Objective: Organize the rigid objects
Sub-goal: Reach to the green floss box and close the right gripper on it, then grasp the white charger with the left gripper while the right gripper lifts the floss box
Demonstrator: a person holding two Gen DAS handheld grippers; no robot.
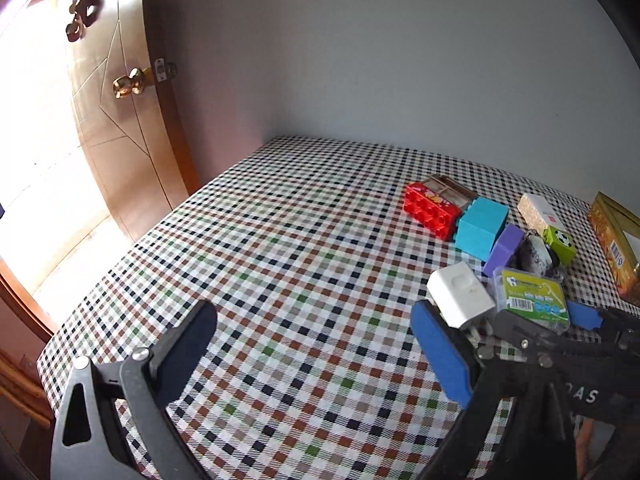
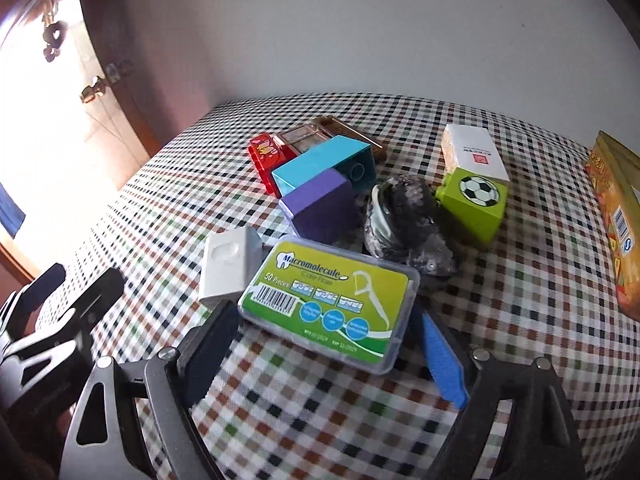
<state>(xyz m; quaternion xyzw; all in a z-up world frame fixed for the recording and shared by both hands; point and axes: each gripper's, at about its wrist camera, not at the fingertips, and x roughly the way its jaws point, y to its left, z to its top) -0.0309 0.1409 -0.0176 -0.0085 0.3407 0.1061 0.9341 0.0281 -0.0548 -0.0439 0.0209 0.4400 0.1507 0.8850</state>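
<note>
A cluster of small objects lies on the checked tablecloth (image 2: pixel 280 400). A clear floss-pick box with a green label (image 2: pixel 330 304) sits between the fingers of my right gripper (image 2: pixel 324 344), which is open around it; whether the pads touch it I cannot tell. Beside it lies a white plug adapter (image 2: pixel 230 268). Behind are a purple block (image 2: pixel 320 208), a teal box (image 2: pixel 324 162), a red brick (image 2: pixel 266 154), a dark crumpled lump (image 2: pixel 404 216) and a green football block (image 2: pixel 474 204). My left gripper (image 1: pixel 316 352) is open and empty, left of the adapter (image 1: pixel 460 294).
A white box (image 2: pixel 474 152) stands behind the green block. A yellow-orange carton (image 2: pixel 616 208) lies at the table's right edge. A wooden door with a brass knob (image 1: pixel 128 82) is on the left. The wall runs behind the table.
</note>
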